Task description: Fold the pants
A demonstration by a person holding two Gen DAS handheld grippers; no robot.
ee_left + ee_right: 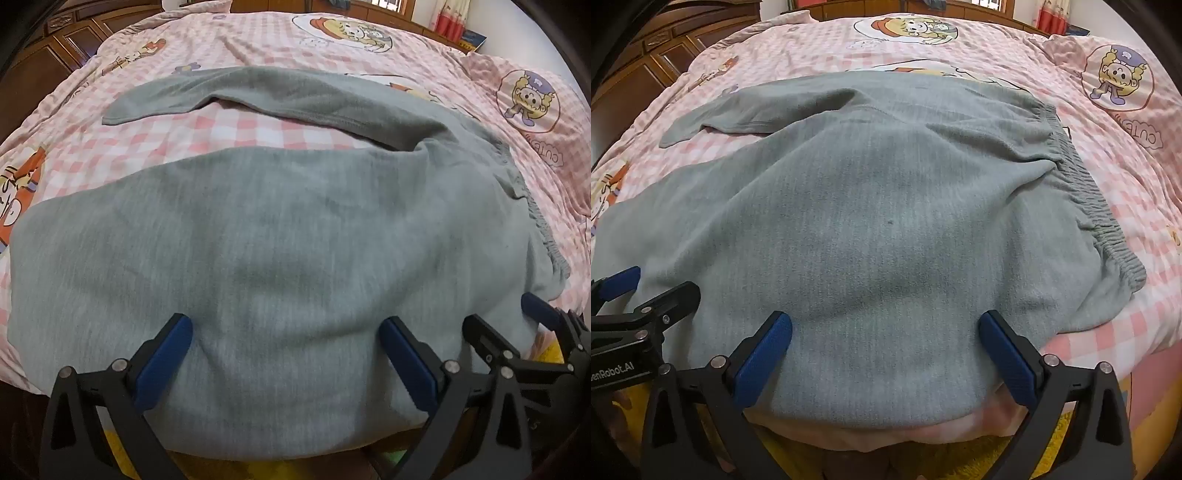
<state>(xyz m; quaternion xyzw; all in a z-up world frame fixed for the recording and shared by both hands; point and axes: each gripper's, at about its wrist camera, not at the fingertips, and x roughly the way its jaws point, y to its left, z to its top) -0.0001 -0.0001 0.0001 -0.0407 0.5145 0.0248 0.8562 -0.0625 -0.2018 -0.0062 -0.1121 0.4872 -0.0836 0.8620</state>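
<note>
Grey sweatpants (pixel 280 229) lie spread on the bed, one leg near me, the other leg (pixel 207 94) farther back, legs pointing left. The elastic waistband (pixel 543 225) is at the right; it also shows in the right wrist view (pixel 1089 192). My left gripper (pixel 284 332) is open, its blue pads either side of the near leg's edge. My right gripper (pixel 886 328) is open over the near edge of the pants (pixel 886 221), close to the waist. The right gripper also shows in the left wrist view (pixel 506 317), and the left gripper's fingers (pixel 624 284) in the right wrist view.
The bed has a pink checked cover (pixel 258 125) with cartoon prints. A dark wooden wardrobe (pixel 55 40) stands at the left. A pillow (pixel 528 96) lies at the back right. The bed's near edge (pixel 886 439) is just under my grippers, with yellow floor covering below.
</note>
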